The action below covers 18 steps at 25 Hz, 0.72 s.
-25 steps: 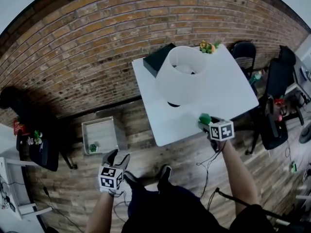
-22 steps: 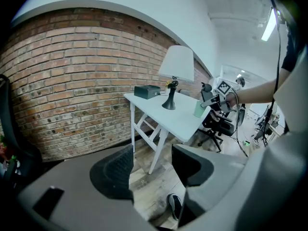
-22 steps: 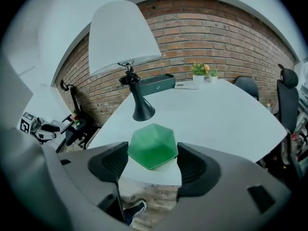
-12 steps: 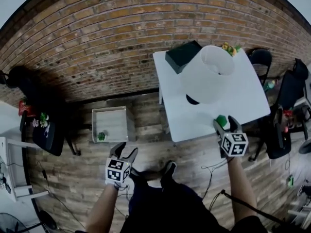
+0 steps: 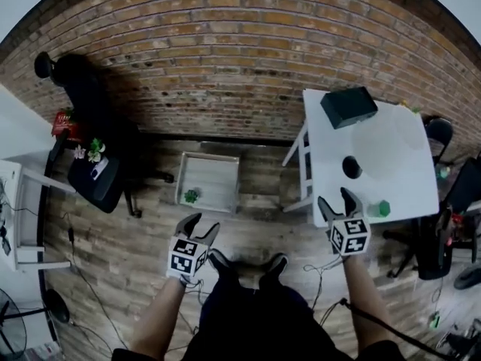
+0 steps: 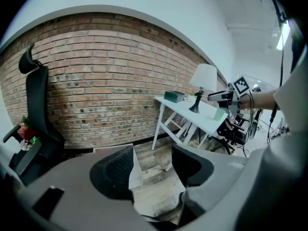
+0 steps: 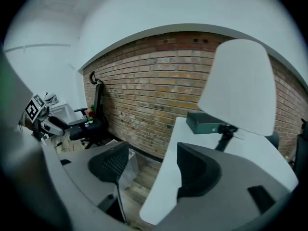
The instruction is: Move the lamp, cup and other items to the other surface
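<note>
Left gripper (image 5: 201, 226) held low over wood floor (image 5: 248, 224), fingers (image 6: 115, 170) spread wide, nothing clamped. Right gripper (image 5: 336, 200) held at near edge of white table (image 5: 329, 149), fingers (image 7: 197, 170) well apart though just eased inward, nothing between them. Lamp (image 5: 391, 153) seen standing mid-table. Green cup (image 5: 381, 208) set by table's near edge, just beside right gripper, untouched. Dark box (image 5: 349, 106) placed at far left corner. White tray (image 5: 218, 183) laid on floor near brick wall (image 5: 225, 59), small green item (image 5: 191, 195) in its near left corner.
</note>
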Available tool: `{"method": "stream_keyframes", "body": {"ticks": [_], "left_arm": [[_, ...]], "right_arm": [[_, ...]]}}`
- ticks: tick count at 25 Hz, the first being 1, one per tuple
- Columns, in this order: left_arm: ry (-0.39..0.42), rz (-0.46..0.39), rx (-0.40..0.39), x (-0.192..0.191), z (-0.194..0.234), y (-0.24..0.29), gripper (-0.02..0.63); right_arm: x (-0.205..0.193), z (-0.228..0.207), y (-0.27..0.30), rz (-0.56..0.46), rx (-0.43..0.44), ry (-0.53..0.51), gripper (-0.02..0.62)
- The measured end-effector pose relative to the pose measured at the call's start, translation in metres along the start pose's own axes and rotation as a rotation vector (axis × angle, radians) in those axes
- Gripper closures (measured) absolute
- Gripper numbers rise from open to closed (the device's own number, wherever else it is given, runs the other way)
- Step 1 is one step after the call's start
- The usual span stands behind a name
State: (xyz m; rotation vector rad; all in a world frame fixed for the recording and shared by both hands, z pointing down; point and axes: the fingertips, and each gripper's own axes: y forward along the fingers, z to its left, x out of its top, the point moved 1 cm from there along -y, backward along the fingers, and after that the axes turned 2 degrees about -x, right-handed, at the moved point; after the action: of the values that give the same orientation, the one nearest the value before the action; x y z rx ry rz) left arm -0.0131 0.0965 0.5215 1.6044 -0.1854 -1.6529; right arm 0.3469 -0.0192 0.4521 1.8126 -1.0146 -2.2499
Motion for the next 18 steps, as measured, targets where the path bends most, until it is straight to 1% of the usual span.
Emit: {"method": "stream_keyframes", "body": {"ticks": [5,11,15,18], "left_arm": [[-0.069,-0.019,0.085,-0.029,0.08,-0.049,0.36],[-0.151,-0.031,0.156,-0.083,0.16,-0.111,0.36],[-0.186,-0.029,0.179,-0.113,0.196,-0.137,0.36],[-0.182,-0.02,0.171,-0.127,0.204,-0.142,0.36]], "right_arm": [[0.014,0.11,0.061,0.041,0.125,-0.115,0.276],[0.025,0.249,0.116,0.089,0.27,-0.242,0.278],[0.024,0.325,0.139,0.121,0.358,-0.327,0.279],[0.012,0.368,0.154,0.154,0.426,-0.375,0.279]]}}
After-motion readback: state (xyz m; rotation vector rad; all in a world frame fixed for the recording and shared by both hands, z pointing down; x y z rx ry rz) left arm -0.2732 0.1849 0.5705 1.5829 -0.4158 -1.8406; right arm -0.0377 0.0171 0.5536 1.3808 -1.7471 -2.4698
